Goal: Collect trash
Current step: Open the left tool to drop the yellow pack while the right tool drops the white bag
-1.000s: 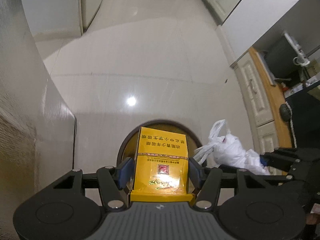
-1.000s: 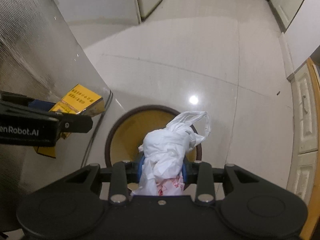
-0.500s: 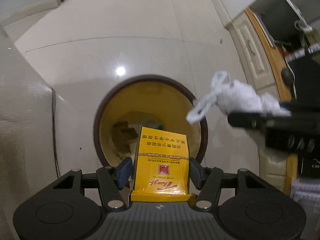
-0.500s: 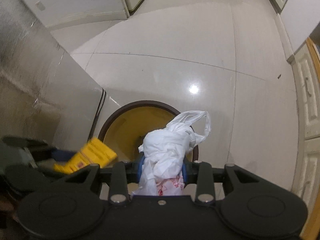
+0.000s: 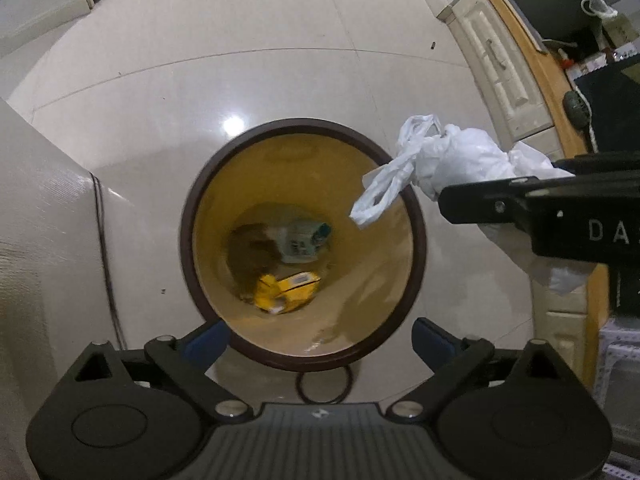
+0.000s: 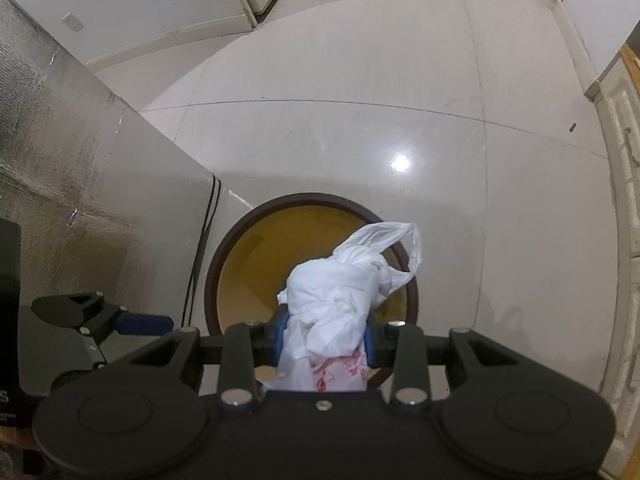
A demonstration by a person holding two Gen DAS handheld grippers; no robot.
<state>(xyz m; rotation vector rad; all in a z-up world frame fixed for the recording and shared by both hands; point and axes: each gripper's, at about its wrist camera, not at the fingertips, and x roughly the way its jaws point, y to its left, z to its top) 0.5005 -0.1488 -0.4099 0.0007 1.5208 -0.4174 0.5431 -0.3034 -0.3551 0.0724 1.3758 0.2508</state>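
A round bin (image 5: 416, 216) with a dark brown rim and yellow inside stands on the floor below both grippers. The yellow box (image 5: 288, 292) lies blurred near the bin's bottom, beside other trash (image 5: 304, 236). My left gripper (image 5: 320, 340) hangs over the bin's near rim, its jaws opening wide with nothing between them. My right gripper (image 6: 326, 340) is shut on a crumpled white plastic bag (image 6: 340, 292), held above the bin (image 6: 240, 248). In the left wrist view that bag (image 5: 448, 160) hangs over the bin's right rim.
A grey textured panel (image 6: 80, 200) stands left of the bin with a black cable (image 6: 204, 232) down its edge. Cream cabinets (image 5: 500, 68) and a wooden-edged counter (image 5: 560, 92) line the right. A small dark ring (image 5: 324, 388) lies on the pale tiled floor by the bin.
My left gripper came down over the bin and let go of the yellow box, which dropped inside. The right gripper, still holding the bag, shifted slightly over the bin.
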